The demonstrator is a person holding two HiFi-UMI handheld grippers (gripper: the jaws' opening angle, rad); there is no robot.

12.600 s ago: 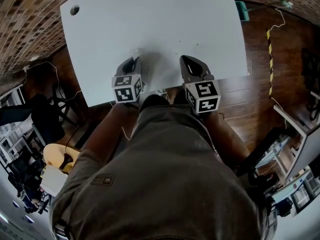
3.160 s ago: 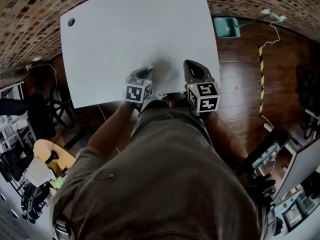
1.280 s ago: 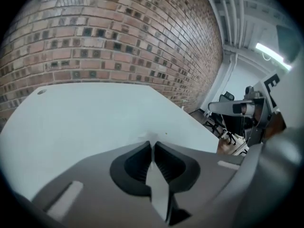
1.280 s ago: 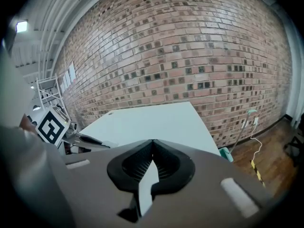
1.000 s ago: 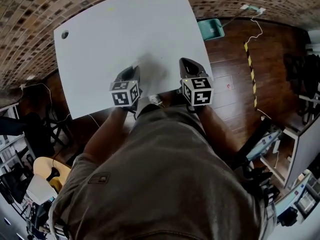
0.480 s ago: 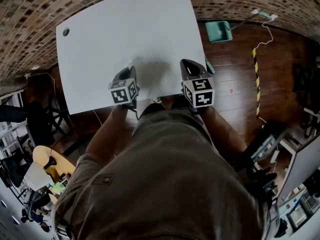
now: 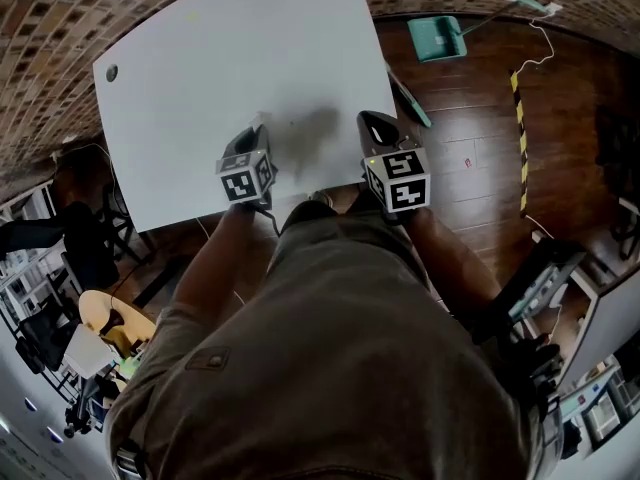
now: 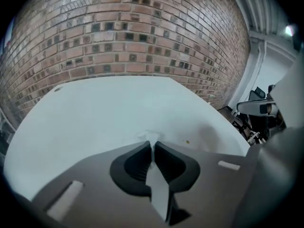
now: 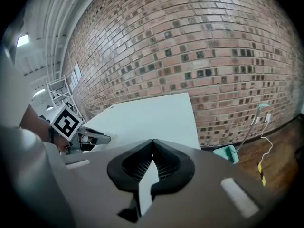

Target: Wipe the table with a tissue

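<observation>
- White table [image 7: 230, 58]: stands against a brick wall [image 8: 133, 32].
- Left gripper [image 8: 153, 144]: over the table's front edge. Jaws pinch a white tissue [image 8: 150, 137]. Its crumpled end sticks out past the tips, low over the tabletop.
- Right gripper [image 9: 153, 142]: at the table's front right corner. Jaws pressed together, nothing between them.
- Teal dustpan [image 7: 437, 38]: on the wooden floor, off the table's right side.

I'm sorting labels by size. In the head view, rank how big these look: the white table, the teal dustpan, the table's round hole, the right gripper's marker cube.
1. white table
2. marker cube and teal dustpan: these look alike, and the cube is nearer the camera, so they are unranked
3. round hole
</observation>
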